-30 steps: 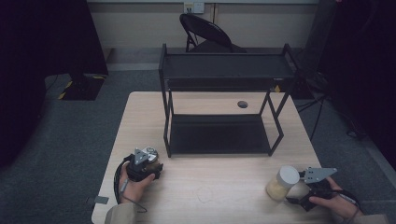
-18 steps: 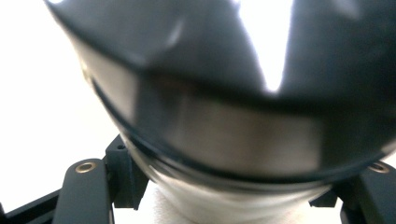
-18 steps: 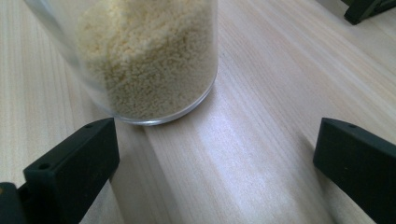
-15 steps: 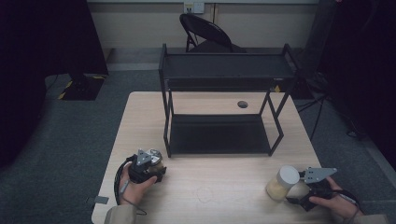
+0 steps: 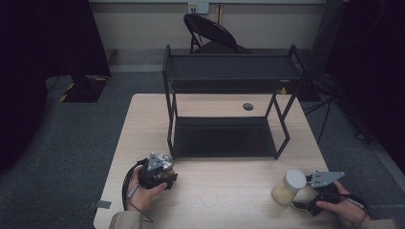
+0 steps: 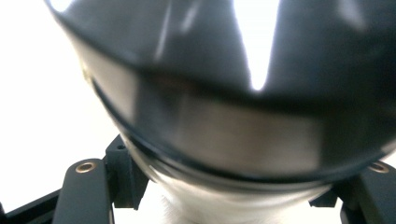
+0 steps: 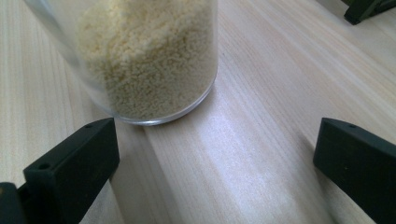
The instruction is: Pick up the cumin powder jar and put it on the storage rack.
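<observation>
Near the table's front left corner, a hand holds my left gripper (image 5: pixel 161 174) shut on a small jar (image 5: pixel 165 162) with a shiny lid. Close up in the left gripper view the jar (image 6: pixel 224 93) looks dark with a silver band and sits pinched between the two jaws of that gripper (image 6: pixel 229 191). At the front right, my right gripper (image 5: pixel 305 198) rests open beside a clear jar of pale yellow grains (image 5: pixel 288 187) with a white lid. In the right gripper view this jar (image 7: pixel 149 56) stands on the wood just beyond the left jaw, with the gripper (image 7: pixel 215 163) spread wide and empty.
A black two-tier metal rack (image 5: pixel 229 71) stands across the middle of the wooden table (image 5: pixel 224 195), its lower shelf (image 5: pixel 224 136) bare. A small dark round hole (image 5: pixel 248 106) shows in the tabletop behind it. A folding chair (image 5: pixel 210 33) stands beyond the table.
My left gripper has shifted slightly to the right with its jar. The right gripper and the grain jar have stayed where they were.
</observation>
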`<state>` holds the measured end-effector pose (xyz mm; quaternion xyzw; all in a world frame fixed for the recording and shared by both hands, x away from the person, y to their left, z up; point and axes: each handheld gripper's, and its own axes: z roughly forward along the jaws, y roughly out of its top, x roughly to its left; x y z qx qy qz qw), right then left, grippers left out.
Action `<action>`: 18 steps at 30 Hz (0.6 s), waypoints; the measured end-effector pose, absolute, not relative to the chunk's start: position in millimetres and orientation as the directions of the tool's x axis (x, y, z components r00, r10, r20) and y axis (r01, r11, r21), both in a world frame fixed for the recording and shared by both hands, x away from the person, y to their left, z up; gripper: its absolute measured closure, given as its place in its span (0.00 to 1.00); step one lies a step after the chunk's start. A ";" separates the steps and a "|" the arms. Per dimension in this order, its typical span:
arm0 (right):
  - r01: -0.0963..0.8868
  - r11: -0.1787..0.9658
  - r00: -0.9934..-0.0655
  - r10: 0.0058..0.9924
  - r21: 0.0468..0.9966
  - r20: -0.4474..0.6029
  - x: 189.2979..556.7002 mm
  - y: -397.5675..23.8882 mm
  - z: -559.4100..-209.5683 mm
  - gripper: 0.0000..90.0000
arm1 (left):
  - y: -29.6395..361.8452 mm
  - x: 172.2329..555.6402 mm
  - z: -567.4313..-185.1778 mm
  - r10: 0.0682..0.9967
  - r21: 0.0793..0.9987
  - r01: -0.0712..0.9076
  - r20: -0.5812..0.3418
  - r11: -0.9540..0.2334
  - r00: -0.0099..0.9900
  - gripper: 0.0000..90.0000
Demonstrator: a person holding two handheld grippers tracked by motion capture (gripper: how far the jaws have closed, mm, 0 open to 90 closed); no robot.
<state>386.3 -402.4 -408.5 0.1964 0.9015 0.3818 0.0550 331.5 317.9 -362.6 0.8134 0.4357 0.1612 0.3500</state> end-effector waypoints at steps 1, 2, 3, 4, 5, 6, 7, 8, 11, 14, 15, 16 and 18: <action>0.312 0.631 -0.917 0.396 0.710 0.051 386.2 -402.4 -408.5 0.00 | 316.7 332.2 -362.2 0.820 0.710 0.597 -0.048 -0.374 0.571 0.35; 0.312 0.631 -0.917 0.396 0.710 0.051 386.2 -402.4 -408.5 0.00 | 315.4 333.1 -361.5 0.817 0.708 0.597 -0.051 -0.376 0.575 0.35; 0.312 0.631 -0.917 0.396 0.710 0.051 386.2 -402.4 -408.5 0.00 | 312.5 334.2 -360.3 0.810 0.708 0.593 -0.051 -0.383 0.584 0.35; 0.312 0.631 -0.917 0.396 0.710 0.051 386.2 -402.4 -408.5 0.00 | 311.2 334.8 -359.8 0.806 0.709 0.590 -0.052 -0.385 0.589 0.35; 0.312 0.631 -0.917 0.396 0.710 0.051 386.2 -402.4 -408.5 0.00 | 311.2 334.8 -359.8 0.806 0.709 0.590 -0.052 -0.385 0.589 0.35; 0.312 0.631 -0.917 0.396 0.710 0.051 386.2 -402.4 -408.5 0.00 | 308.2 336.3 -358.2 0.801 0.709 0.587 -0.052 -0.390 0.596 0.35; 0.312 0.631 -0.917 0.396 0.710 0.051 386.2 -402.4 -408.5 0.00 | 306.6 337.3 -357.4 0.798 0.709 0.583 -0.049 -0.396 0.601 0.35; 0.312 0.631 -0.917 0.396 0.710 0.051 386.2 -402.4 -408.5 0.00 | 306.6 337.3 -357.4 0.798 0.709 0.583 -0.049 -0.396 0.601 0.35; 0.312 0.631 -0.917 0.396 0.710 0.051 386.2 -402.4 -408.5 0.00 | 302.0 341.1 -354.7 0.788 0.708 0.582 -0.059 -0.400 0.613 0.35; 0.312 0.631 -0.917 0.396 0.710 0.051 386.2 -402.4 -408.5 0.00 | 297.6 345.1 -352.2 0.778 0.714 0.575 -0.067 -0.400 0.624 0.35; 0.312 0.631 -0.917 0.396 0.710 0.051 386.2 -402.4 -408.5 0.00 | 294.4 347.1 -350.4 0.773 0.717 0.567 -0.061 -0.407 0.632 0.35; 0.312 0.631 -0.917 0.396 0.710 0.051 386.2 -402.4 -408.5 0.00 | 294.4 347.1 -350.4 0.773 0.717 0.567 -0.061 -0.407 0.632 0.35; 0.312 0.631 -0.917 0.396 0.710 0.051 386.2 -402.4 -408.5 0.00 | 291.9 350.0 -348.6 0.766 0.721 0.561 -0.064 -0.408 0.639 0.35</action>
